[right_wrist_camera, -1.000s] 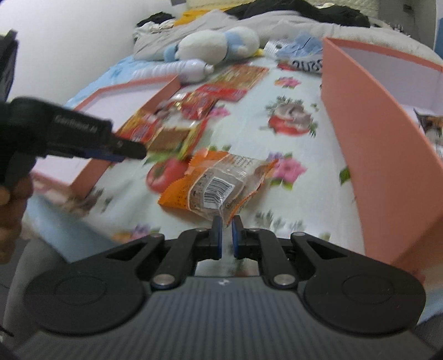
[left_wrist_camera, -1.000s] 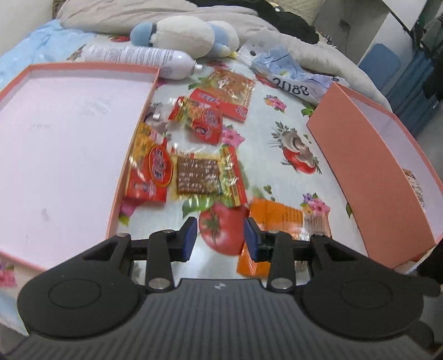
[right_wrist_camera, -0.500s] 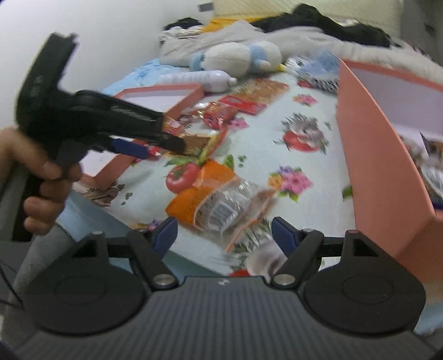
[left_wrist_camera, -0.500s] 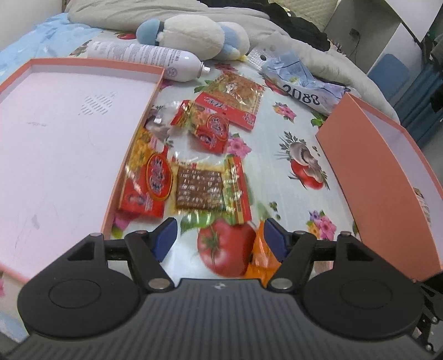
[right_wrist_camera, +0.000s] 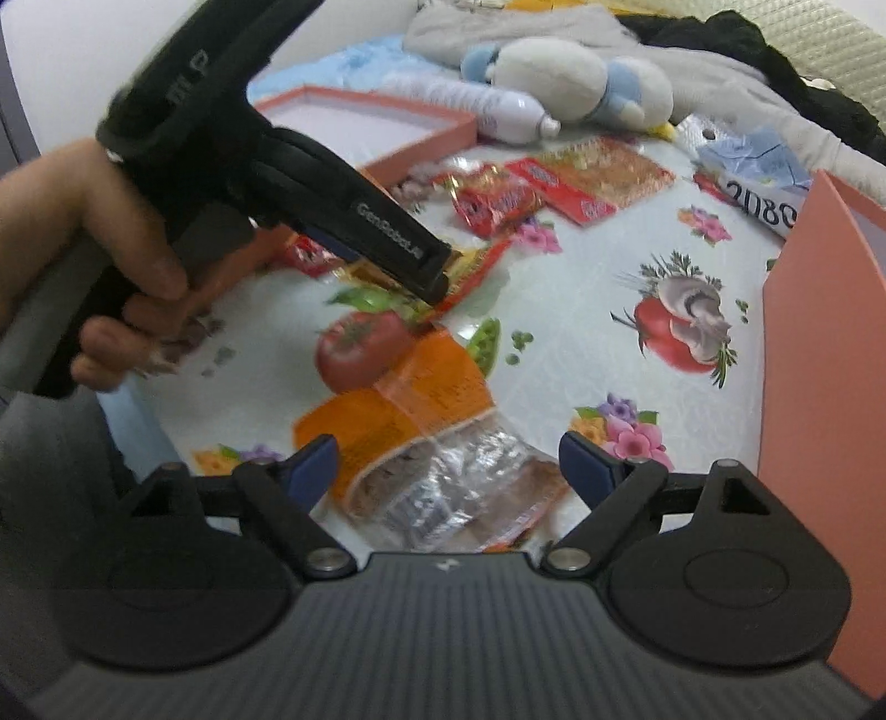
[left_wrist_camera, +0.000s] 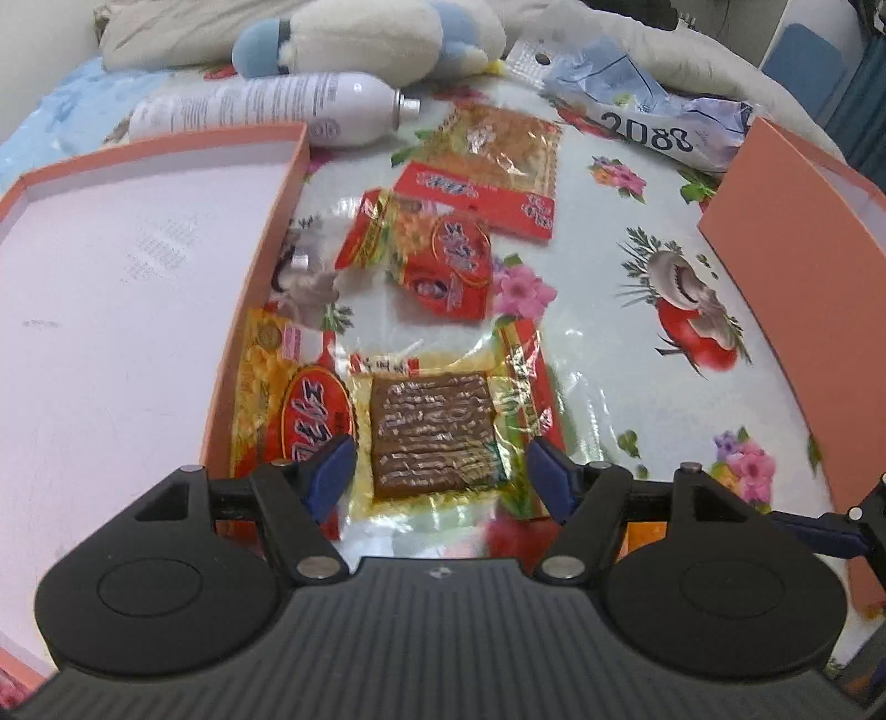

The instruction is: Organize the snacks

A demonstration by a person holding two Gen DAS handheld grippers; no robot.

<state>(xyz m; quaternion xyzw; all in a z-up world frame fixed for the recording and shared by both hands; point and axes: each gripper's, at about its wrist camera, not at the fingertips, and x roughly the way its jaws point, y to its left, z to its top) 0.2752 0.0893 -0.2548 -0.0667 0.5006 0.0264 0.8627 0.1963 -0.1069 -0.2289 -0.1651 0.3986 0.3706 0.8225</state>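
Note:
Several snack packets lie on a flowered tablecloth between two pink boxes. My left gripper (left_wrist_camera: 440, 479) is open, its jaws on either side of a clear packet with a brown slab (left_wrist_camera: 434, 435). A yellow-red packet (left_wrist_camera: 288, 410) lies left of it, a red packet (left_wrist_camera: 437, 260) farther back, and a large red-gold packet (left_wrist_camera: 493, 160) behind that. My right gripper (right_wrist_camera: 448, 462) is open over an orange and clear packet (right_wrist_camera: 421, 443) lying on the cloth. The left gripper (right_wrist_camera: 437, 277) shows in the right wrist view, low over the brown packet.
A shallow pink box (left_wrist_camera: 111, 310) lies at the left and a taller pink box (left_wrist_camera: 797, 288) stands at the right. A white spray bottle (left_wrist_camera: 266, 108), a plush toy (left_wrist_camera: 365, 33) and a blue bag (left_wrist_camera: 648, 111) lie at the back.
My right gripper opened and let go of the orange packet, which now lies on the cloth. My left gripper opened wider and moved forward over the brown packet.

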